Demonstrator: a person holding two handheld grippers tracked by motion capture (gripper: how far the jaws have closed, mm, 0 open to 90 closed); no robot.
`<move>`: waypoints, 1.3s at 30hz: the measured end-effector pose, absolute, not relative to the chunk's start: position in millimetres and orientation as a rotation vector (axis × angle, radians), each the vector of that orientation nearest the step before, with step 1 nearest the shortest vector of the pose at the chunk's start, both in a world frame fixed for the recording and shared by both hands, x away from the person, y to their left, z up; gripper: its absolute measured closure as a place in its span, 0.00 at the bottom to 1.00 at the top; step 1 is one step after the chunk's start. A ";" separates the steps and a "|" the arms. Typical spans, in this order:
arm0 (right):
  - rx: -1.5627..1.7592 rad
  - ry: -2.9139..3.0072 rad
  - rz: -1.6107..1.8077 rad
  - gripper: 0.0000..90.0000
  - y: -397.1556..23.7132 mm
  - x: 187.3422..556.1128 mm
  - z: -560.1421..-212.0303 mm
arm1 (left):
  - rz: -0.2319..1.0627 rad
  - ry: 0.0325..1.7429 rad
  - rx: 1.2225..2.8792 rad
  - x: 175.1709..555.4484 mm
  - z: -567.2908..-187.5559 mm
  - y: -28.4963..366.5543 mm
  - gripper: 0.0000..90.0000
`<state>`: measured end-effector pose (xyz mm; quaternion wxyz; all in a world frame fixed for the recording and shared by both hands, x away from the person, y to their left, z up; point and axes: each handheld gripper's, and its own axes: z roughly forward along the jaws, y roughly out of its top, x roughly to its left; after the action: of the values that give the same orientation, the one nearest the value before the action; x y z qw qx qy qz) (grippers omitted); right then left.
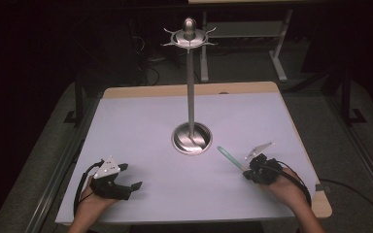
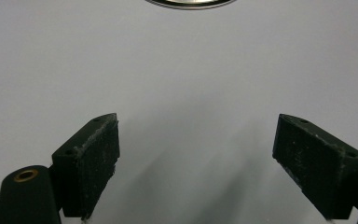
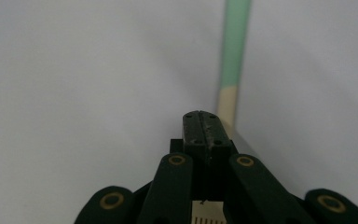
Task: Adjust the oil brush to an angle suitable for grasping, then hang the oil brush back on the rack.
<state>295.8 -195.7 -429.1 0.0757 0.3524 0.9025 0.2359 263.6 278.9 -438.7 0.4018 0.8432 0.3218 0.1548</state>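
The tall polished-metal stand with a round base [image 1: 191, 138] is the landmark, at mid-table. Bare white tabletop [image 1: 141, 121] surrounds it to every edge. The right gripper [image 1: 248, 171], at the near right of the base, has its jaws fully closed on a slim green stick with a cream end [image 1: 229, 157]. The stick's long axis runs diagonally, green tip toward the base. The left gripper [image 1: 130, 180], at the near left, stands wide open and empty.

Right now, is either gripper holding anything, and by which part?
The right gripper is shut on the green stick, gripping it at its cream-coloured end, with the green length pointing out ahead. The left gripper is open and holds nothing.
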 end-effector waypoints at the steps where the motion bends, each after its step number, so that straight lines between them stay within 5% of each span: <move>1: 1.064 2.696 0.699 1.00 -197.9 297.1 -428.9 | 0.391 0.815 2.130 263.7 -438.9 278.7 0.16; 17: 1.131 2.652 0.842 1.00 -211.9 305.7 -420.3 | 0.383 0.813 2.142 264.6 -439.4 277.8 0.16; 39: 1.112 2.731 0.745 0.86 -200.7 339.3 -393.5 | 0.367 0.805 2.134 263.6 -439.2 275.2 0.16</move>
<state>339.3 -200.7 -393.5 0.0499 0.3650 0.8969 0.2446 263.6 275.2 -439.2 0.4040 0.8450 0.3189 0.1452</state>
